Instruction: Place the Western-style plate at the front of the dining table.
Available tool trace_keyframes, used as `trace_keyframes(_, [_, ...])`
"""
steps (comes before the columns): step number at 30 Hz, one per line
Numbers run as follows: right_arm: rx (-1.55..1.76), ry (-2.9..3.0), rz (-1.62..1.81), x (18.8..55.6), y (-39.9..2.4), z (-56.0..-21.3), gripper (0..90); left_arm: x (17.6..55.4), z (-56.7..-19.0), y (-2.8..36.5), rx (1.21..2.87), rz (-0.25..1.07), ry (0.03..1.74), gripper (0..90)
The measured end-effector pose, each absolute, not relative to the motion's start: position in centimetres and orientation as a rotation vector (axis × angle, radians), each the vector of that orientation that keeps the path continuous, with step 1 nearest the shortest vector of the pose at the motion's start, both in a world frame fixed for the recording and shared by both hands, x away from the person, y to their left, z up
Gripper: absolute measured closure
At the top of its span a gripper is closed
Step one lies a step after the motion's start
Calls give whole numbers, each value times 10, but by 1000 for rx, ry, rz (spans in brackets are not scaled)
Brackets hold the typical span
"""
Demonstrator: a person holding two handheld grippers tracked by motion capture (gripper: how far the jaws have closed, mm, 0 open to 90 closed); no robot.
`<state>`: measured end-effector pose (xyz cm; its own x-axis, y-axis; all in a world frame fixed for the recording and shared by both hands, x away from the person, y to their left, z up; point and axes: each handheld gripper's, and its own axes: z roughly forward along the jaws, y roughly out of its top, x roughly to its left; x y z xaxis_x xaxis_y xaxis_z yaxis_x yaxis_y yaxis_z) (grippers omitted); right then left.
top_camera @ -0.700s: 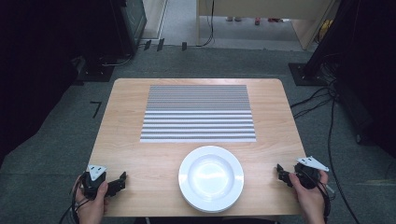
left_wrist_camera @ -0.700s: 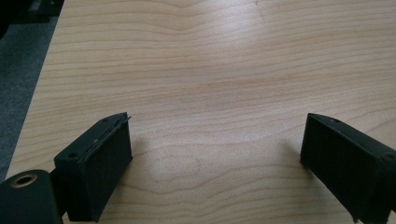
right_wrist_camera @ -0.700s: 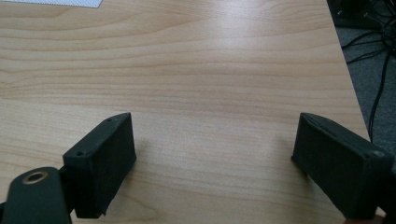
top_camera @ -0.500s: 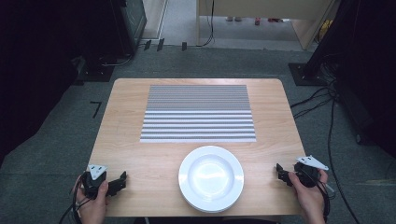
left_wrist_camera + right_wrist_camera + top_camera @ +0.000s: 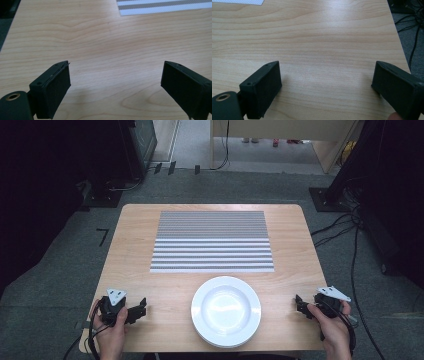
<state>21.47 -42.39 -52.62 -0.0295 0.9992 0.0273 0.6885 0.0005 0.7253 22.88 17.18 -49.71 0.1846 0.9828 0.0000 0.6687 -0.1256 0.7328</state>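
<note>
A white plate [image 5: 226,311] sits empty at the near edge of the wooden bench [image 5: 130,255], midway between my hands, with a grey striped mat [image 5: 212,241] just beyond it. My left hand-held gripper [image 5: 140,309] and right hand-held gripper [image 5: 299,304] rest well apart from the plate on either side, both with jaws spread wide and holding nothing. To lift it well, I judge I should bring a jaw low under the rim and close gently
</note>
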Motion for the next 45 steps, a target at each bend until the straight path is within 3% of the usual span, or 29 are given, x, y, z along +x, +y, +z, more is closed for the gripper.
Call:
trace_keyframes(6, [1738, 1770, 789, 215, -424, -526, 87, 233, -485, 151, 1875, 700, 1493, 87])
trace_keyframes(23, [1739, 1772, 790, 214, -424, -526, 87, 248, -482, 80, 1855, 587, 1356, 87])
trace_keyframes(30, [1767, 1735, 775, 214, -420, -526, 84, 240, -488, 70, 1800, 469, 1302, 87])
trace_keyframes(45, [1679, 1708, 875, 208, -388, -503, 94, 223, -484, 64, 1799, 394, 1227, 87])
